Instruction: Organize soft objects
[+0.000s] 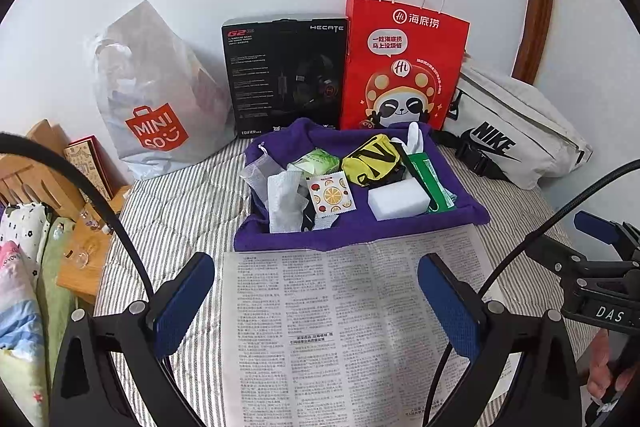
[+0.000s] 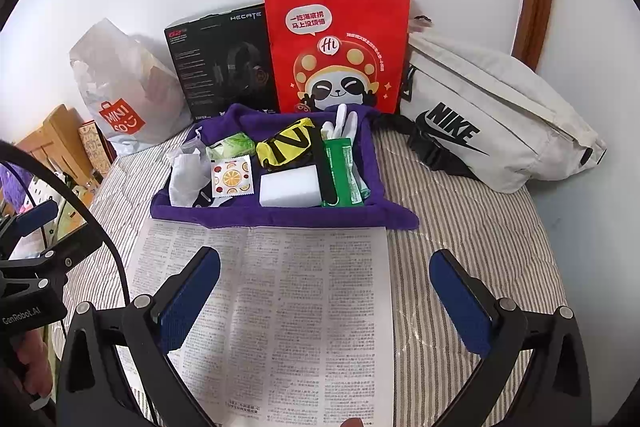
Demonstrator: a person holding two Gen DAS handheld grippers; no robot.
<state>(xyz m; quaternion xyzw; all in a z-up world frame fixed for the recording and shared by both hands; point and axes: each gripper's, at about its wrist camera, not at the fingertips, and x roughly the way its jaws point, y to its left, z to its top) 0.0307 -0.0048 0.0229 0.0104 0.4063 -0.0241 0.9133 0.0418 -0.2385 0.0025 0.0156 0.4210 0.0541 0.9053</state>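
A purple cloth tray [image 1: 352, 233] [image 2: 280, 217] sits on the striped bed and holds soft items: a white sponge block [image 1: 398, 202] [image 2: 289, 189], a yellow-black pouch [image 1: 372, 157] [image 2: 285, 143], a fruit-print packet [image 1: 331, 195] [image 2: 233, 175], a green packet [image 1: 434, 181] [image 2: 342, 173], a white glove [image 1: 412, 139] [image 2: 342, 123] and crumpled white wrappers [image 1: 285, 201] [image 2: 184, 175]. A newspaper sheet [image 1: 344, 331] [image 2: 280, 307] lies in front of it. My left gripper [image 1: 316, 301] and right gripper [image 2: 325, 297] are both open and empty above the newspaper.
Against the wall stand a Miniso plastic bag [image 1: 156, 99] [image 2: 120, 87], a black headset box [image 1: 286, 75] [image 2: 220, 59], a red paper bag [image 1: 400, 67] [image 2: 340, 47] and a white Nike waist bag [image 1: 512, 135] [image 2: 492, 123]. A wooden shelf [image 1: 60, 187] is at left.
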